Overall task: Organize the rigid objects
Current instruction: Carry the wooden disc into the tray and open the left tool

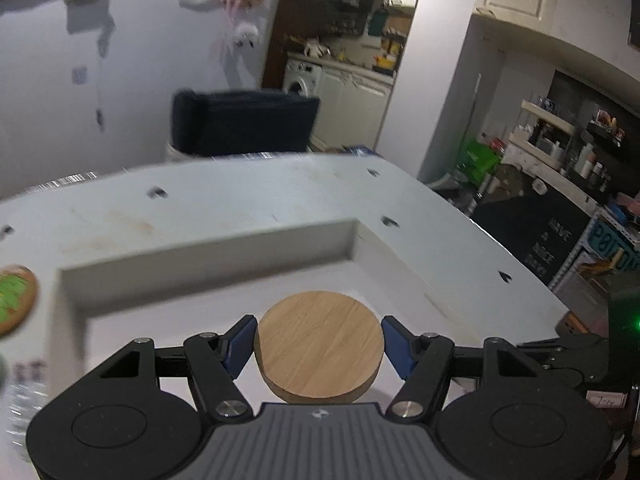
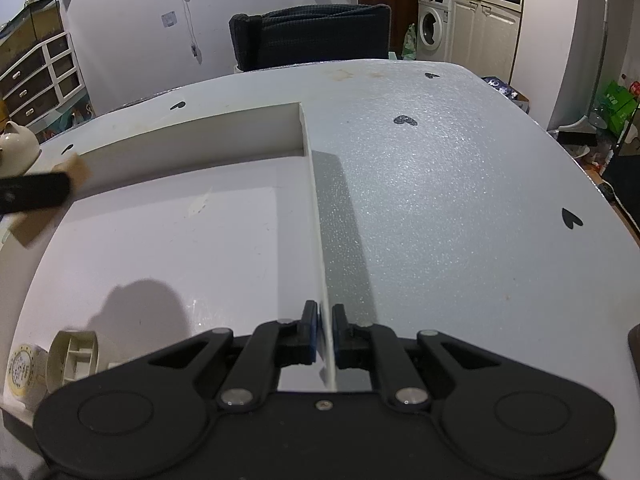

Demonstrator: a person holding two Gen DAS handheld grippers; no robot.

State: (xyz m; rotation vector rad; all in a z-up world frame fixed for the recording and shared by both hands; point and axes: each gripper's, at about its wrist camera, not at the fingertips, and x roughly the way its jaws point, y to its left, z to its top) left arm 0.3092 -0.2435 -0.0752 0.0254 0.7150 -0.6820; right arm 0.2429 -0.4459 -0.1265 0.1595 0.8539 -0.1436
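Note:
A round wooden disc (image 1: pixel 320 348) sits between the blue pads of my left gripper (image 1: pixel 319 321), which is shut on its two sides. It hangs over the floor of a shallow white tray (image 1: pixel 208 248). In the right wrist view my right gripper (image 2: pixel 325 307) is shut on the tray's thin right wall (image 2: pixel 316 208), one pad on each side. The left gripper's black finger (image 2: pixel 36 194) and the blurred disc (image 2: pixel 78 166) show at that view's left edge, above the tray's far left corner.
The tray lies on a pale table with black heart marks (image 2: pixel 440 184). A round coaster with a green pattern (image 1: pixel 14 300) lies left of the tray. A white ribbed lid (image 2: pixel 72 356) and a yellow-labelled roll (image 2: pixel 22 364) sit at its near left. A dark chair (image 2: pixel 312 36) stands behind.

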